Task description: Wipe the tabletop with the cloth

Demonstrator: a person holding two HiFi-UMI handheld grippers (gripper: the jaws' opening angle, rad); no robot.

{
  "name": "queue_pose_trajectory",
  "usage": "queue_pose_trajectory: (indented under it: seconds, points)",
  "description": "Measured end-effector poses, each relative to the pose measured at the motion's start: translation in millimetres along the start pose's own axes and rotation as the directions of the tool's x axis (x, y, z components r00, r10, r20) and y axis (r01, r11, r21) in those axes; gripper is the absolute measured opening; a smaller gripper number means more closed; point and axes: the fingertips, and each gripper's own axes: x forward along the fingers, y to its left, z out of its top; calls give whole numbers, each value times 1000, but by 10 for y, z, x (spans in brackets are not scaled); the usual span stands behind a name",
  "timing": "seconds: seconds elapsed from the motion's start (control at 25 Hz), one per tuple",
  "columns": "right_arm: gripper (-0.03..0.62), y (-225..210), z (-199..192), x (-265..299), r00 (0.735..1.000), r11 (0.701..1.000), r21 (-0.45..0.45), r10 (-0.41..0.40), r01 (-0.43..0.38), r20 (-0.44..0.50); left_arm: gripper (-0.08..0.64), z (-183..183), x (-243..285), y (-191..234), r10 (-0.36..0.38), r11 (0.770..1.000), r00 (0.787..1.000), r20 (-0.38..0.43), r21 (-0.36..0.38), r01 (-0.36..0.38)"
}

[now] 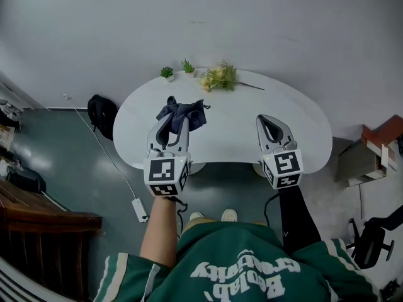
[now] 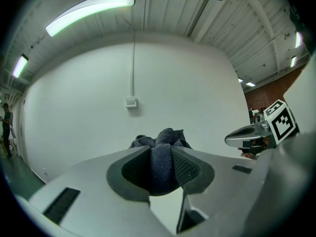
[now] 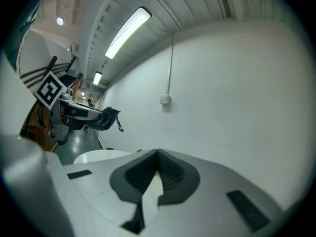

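Observation:
A dark blue cloth (image 1: 182,114) hangs bunched above the white oval table (image 1: 233,131), pinched between the jaws of my left gripper (image 1: 179,119). In the left gripper view the cloth (image 2: 160,157) fills the gap between the pads and bulges out above them. My right gripper (image 1: 271,123) hovers over the right half of the table, its jaws closed together with nothing in them; in its own view the right gripper (image 3: 158,168) shows pads touching. The cloth (image 3: 109,117) and left gripper also show at that view's left.
A bunch of yellow flowers (image 1: 218,77) and two small green plants (image 1: 167,73) lie at the table's far edge. A black bag (image 1: 101,114) sits on the floor left of the table. A power strip (image 1: 139,209) lies near my feet, a brown counter (image 1: 38,212) at left.

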Motion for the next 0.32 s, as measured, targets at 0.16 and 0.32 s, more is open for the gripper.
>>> queue_pose_trajectory:
  seconds: [0.16, 0.32]
  points:
    - [5, 3, -5, 0, 1000, 1000, -2, 8, -8, -3, 118, 5, 9, -24, -6, 1000, 1000, -4, 10, 6]
    - [5, 29, -6, 3, 1000, 1000, 0, 16, -16, -7, 120, 12, 3, -11, -10, 1000, 1000, -7, 9, 10]
